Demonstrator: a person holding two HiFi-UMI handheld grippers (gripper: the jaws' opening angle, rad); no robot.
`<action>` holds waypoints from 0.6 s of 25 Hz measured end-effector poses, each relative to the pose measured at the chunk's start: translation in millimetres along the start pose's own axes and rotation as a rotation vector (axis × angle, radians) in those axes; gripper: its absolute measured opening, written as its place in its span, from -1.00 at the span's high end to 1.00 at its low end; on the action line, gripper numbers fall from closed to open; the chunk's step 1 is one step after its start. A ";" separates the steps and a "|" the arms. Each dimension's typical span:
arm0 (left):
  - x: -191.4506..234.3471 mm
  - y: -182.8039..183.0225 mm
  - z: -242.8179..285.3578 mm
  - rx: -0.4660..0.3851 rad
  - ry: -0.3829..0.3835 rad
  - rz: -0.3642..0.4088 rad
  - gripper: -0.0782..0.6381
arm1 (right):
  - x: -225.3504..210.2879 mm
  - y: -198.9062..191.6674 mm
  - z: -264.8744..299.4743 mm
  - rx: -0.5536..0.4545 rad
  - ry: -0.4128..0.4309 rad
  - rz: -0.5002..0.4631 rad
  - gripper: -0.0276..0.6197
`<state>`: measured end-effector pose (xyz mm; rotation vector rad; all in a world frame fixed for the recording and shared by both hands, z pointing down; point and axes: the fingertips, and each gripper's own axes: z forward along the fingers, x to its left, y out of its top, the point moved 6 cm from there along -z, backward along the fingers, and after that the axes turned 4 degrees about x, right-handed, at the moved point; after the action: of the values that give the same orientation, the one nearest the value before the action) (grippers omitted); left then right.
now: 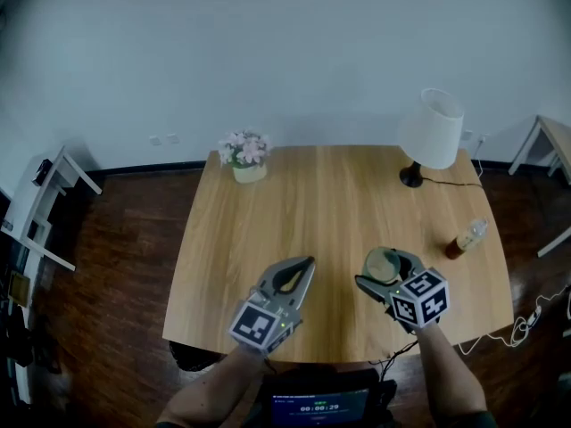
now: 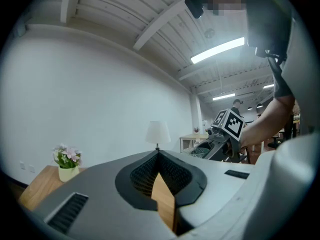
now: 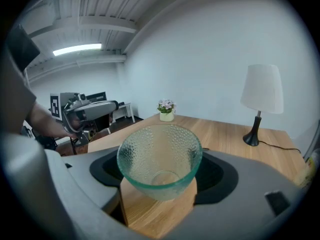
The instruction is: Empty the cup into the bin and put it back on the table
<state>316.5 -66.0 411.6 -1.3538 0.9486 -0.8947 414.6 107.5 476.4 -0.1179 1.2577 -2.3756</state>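
Observation:
A clear dimpled glass cup [image 3: 160, 159] sits between the jaws of my right gripper [image 3: 161, 146], which is shut on it; the cup looks empty. In the head view the cup [image 1: 384, 264] and right gripper [image 1: 389, 259] hang over the near right part of the wooden table [image 1: 330, 194]. My left gripper [image 1: 306, 264] hovers beside it to the left, over the table's near middle. Its jaws [image 2: 157, 154] meet at the tips with nothing between them. No bin shows in any view.
A white-shaded lamp [image 1: 433, 132] stands at the table's far right, with its cable trailing off the edge. A small pot of pink flowers [image 1: 246, 154] sits at the far left. A bottle [image 1: 466, 237] lies near the right edge. A white desk [image 1: 45, 203] stands on the left.

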 end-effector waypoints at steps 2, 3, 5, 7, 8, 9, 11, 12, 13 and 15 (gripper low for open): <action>2.4 -15.9 5.2 0.040 -0.009 -0.011 0.80 | -4.9 -8.6 10.1 0.025 -0.003 0.009 -0.32; 4.0 -24.4 7.6 0.056 -0.012 -0.016 0.80 | -7.3 -13.1 14.6 0.037 -0.004 0.015 -0.32; 8.6 -40.1 12.2 0.089 -0.007 -0.037 0.80 | -13.6 -22.4 23.4 0.061 -0.009 0.025 -0.32; 14.2 -54.0 17.1 0.122 0.006 -0.057 0.80 | -21.0 -31.5 31.5 0.087 -0.018 0.027 -0.32; 16.5 -60.5 19.4 0.138 0.010 -0.064 0.80 | -24.4 -35.6 35.0 0.099 -0.022 0.027 -0.32; 18.2 -67.1 21.6 0.154 0.011 -0.069 0.80 | -27.5 -39.1 38.1 0.108 -0.025 0.030 -0.32; 21.5 -81.3 25.4 0.184 0.010 -0.074 0.80 | -32.4 -44.5 44.1 0.115 -0.028 0.037 -0.32; 22.9 -87.8 26.9 0.203 0.011 -0.078 0.80 | -34.1 -46.9 47.3 0.117 -0.029 0.040 -0.32; 24.0 -93.6 28.2 0.223 0.013 -0.085 0.80 | -35.4 -49.4 50.7 0.120 -0.030 0.041 -0.32; 26.0 -103.7 30.8 0.249 0.014 -0.095 0.80 | -37.2 -54.4 57.6 0.126 -0.032 0.041 -0.32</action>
<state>356.9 -81.6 514.1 -1.1870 0.7603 -1.0587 445.1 105.6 558.4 -0.0895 1.0817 -2.4003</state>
